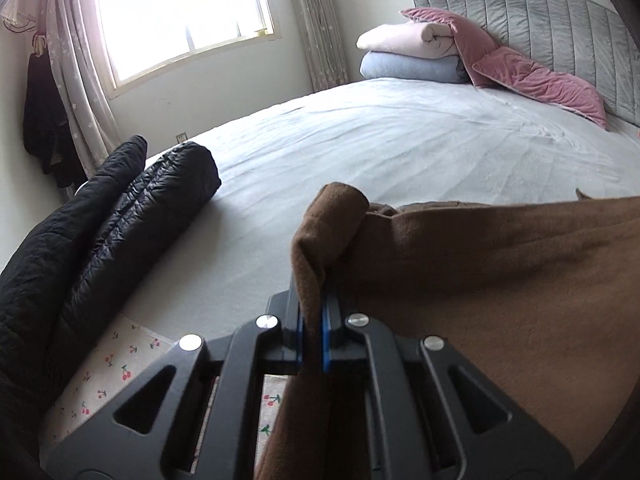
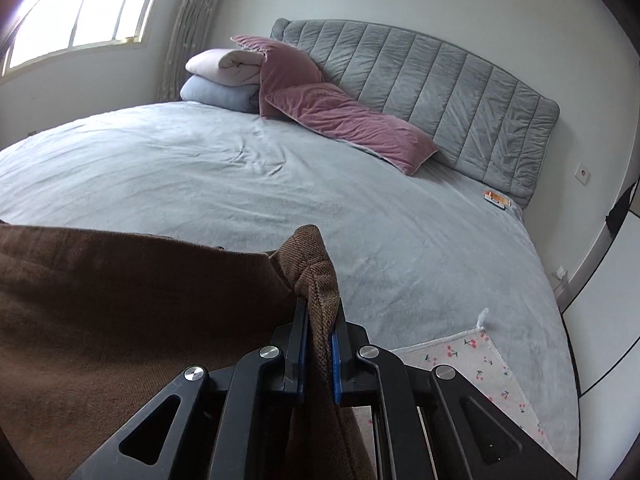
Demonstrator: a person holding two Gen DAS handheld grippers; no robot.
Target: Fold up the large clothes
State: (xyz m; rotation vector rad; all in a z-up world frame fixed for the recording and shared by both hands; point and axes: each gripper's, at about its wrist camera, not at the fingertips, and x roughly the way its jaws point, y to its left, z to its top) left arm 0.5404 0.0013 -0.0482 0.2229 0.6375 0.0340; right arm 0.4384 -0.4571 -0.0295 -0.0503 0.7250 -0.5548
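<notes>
The left gripper [image 1: 312, 312] is clamped on one bunched corner of a brown garment [image 1: 500, 280], and the right gripper [image 2: 320, 320] is clamped on another corner of the same garment [image 2: 120, 300], which hangs stretched between them above the near edge of the bed [image 2: 280, 200]. A black quilted jacket [image 1: 100, 232] lies on the bed to the left. At the far end, pink pillows [image 2: 344, 116] lean on a grey headboard [image 2: 440, 88], beside two stacked folded blankets [image 2: 224, 80].

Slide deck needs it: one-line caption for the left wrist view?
Left gripper pinches a brown garment above the grey bed, a black puffer jacket lying alongside.
</notes>
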